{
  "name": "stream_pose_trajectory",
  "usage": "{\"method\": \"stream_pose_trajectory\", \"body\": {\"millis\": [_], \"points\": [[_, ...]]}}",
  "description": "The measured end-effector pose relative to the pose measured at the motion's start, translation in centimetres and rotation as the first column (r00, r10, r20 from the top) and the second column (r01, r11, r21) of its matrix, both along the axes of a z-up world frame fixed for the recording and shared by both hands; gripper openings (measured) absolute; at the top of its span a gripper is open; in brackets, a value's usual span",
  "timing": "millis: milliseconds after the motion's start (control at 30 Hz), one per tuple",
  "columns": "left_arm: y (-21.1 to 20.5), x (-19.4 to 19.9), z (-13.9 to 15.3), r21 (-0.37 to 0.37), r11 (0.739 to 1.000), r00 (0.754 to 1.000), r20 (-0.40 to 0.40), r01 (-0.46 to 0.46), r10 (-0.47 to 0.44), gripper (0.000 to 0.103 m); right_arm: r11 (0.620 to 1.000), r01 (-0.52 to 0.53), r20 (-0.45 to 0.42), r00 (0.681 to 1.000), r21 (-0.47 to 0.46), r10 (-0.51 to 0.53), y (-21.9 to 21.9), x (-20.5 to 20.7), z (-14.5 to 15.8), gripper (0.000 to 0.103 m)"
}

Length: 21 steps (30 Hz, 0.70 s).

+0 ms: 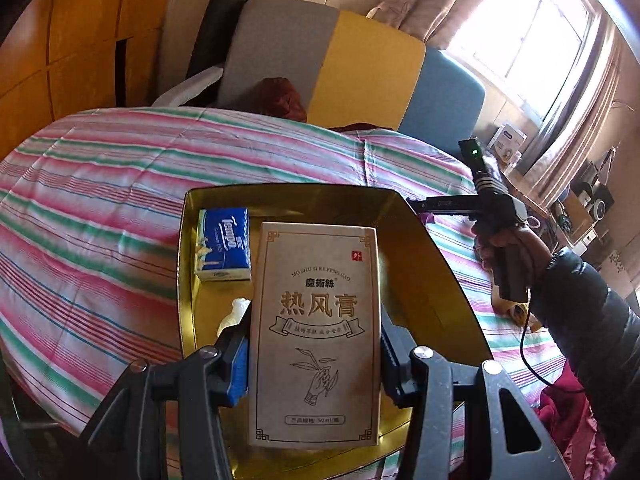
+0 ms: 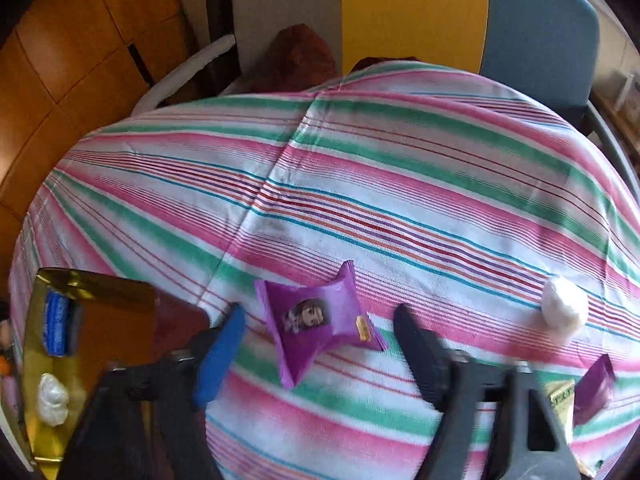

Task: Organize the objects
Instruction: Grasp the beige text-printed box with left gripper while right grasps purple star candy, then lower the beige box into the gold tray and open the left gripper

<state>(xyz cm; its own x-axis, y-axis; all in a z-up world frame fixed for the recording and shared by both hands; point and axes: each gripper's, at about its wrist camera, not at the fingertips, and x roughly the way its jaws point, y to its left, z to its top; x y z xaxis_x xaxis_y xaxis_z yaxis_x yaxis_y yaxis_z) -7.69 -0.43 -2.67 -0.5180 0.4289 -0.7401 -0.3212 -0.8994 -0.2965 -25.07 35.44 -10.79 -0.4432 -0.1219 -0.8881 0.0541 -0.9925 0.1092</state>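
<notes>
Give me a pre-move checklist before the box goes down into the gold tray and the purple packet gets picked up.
1. Left hand-held gripper grips the beige ointment box: ok.
2. Box is over the gold tray: ok.
3. Tray floor free under the box: cannot tell; Tempo tissue pack and a white object lie at the left.
4. Purple snack packet between the right hand-held gripper fingers: ok.
5. Right pads pressing the packet: not ok, gaps both sides.
6. White ball clear of the right gripper: ok.
</notes>
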Motion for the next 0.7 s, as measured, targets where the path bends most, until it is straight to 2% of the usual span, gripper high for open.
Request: {"method": "stream_pose_trajectory", "body": {"millis": [133, 267, 467, 600, 700], "points": [[0.0, 0.4, -0.3, 0.007, 1.000, 1.000, 0.004, -0.002, 0.002, 0.052, 0.999, -0.030, -0.031, 0.999, 0.017, 0.030, -0.2, 1.5, 0.6, 0.036], [-0.4, 1.1, 0.1, 0.004, 1.000, 1.000, -0.008, -0.011, 0.011, 0.052, 0.997, -0.046, -0.026, 0.999, 0.066, 0.048, 0.2, 5.2, 0.8, 0.036], [-3.1, 2.7, 0.6, -0.019, 0.997, 0.997, -0.004, -0.077, 0.077, 0.052, 0.991, -0.078, -0.013, 0.997, 0.109, 0.080, 0.5, 12.1, 0.2, 0.036], [-5.3, 4.0, 0.4, -0.040, 0.990, 0.991, 0.014, -0.132, 0.133, 0.052, 0.985, -0.096, -0.023, 0.995, 0.144, 0.100, 0.6, 15.7, 0.0, 0.036], [-6.3, 4.8, 0.3, -0.017, 0.986, 0.986, 0.041, -0.164, 0.165, 0.052, 0.984, -0.101, -0.041, 0.993, 0.147, 0.108, 0.8, 17.2, -0.3, 0.036]]}}
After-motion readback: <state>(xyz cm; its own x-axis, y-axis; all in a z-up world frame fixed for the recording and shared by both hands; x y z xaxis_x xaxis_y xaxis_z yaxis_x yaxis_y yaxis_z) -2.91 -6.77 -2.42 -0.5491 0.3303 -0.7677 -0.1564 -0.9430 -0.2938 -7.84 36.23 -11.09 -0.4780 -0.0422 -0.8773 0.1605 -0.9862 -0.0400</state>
